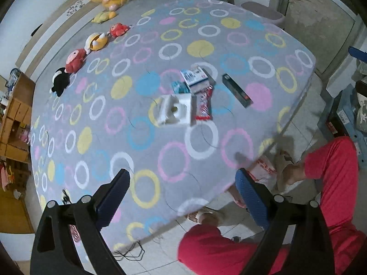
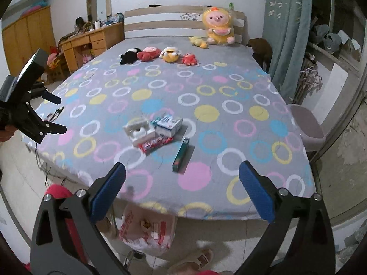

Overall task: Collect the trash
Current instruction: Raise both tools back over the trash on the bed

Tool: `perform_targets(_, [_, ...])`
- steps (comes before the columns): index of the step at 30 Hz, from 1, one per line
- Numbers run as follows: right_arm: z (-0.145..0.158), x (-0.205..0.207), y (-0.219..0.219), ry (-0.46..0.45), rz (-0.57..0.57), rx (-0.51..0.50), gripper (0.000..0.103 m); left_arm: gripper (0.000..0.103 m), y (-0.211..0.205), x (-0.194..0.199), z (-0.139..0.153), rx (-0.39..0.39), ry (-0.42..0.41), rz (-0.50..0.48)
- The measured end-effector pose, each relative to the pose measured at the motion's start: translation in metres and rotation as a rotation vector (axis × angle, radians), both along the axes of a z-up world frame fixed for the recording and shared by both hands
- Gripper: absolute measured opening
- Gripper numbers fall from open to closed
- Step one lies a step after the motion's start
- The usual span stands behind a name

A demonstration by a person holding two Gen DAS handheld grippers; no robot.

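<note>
Trash lies near the foot of the bed: a white moulded tray [image 1: 175,111] [image 2: 140,132], a red-and-white wrapper [image 1: 203,106] [image 2: 156,144], a blue-and-white carton [image 1: 194,75] [image 2: 169,123] and a long dark teal box [image 1: 237,90] [image 2: 181,157]. A white plastic bag with red print [image 2: 144,229] [image 1: 263,167] sits on the floor at the bed's foot. My left gripper [image 1: 183,197] is open and empty, above the bed's near corner; it also shows in the right wrist view [image 2: 57,114]. My right gripper [image 2: 182,194] is open and empty, short of the teal box.
Several plush toys [image 2: 160,55] line the far part of the bed [image 2: 229,137], a big yellow one [image 2: 218,27] at the headboard. A wooden desk [image 2: 91,41] stands left, a grey stool [image 2: 306,123] right. My red-trousered legs [image 1: 321,183] and slippers [image 2: 195,261] are on the floor.
</note>
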State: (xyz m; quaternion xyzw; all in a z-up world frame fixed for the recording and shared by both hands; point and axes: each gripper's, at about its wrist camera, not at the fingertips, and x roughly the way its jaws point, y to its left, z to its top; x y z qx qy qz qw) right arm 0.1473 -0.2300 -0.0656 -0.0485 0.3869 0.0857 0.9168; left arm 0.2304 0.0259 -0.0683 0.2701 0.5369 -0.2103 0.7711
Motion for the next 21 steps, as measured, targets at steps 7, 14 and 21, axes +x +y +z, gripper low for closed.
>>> perform_targets(7, [-0.009,0.056,0.003,0.013,-0.009,-0.036,0.096,0.091,-0.018,0.053,-0.015,0.044,0.021,-0.061])
perform_targets(14, [-0.031,0.109,0.008,0.054,0.016,-0.007,0.096,0.091,-0.041,0.100,-0.057,0.078,0.093,-0.076])
perform_targets(21, [-0.079,0.146,0.011,0.135,0.023,0.024,0.096,0.091,-0.052,0.143,-0.101,0.051,0.168,-0.040])
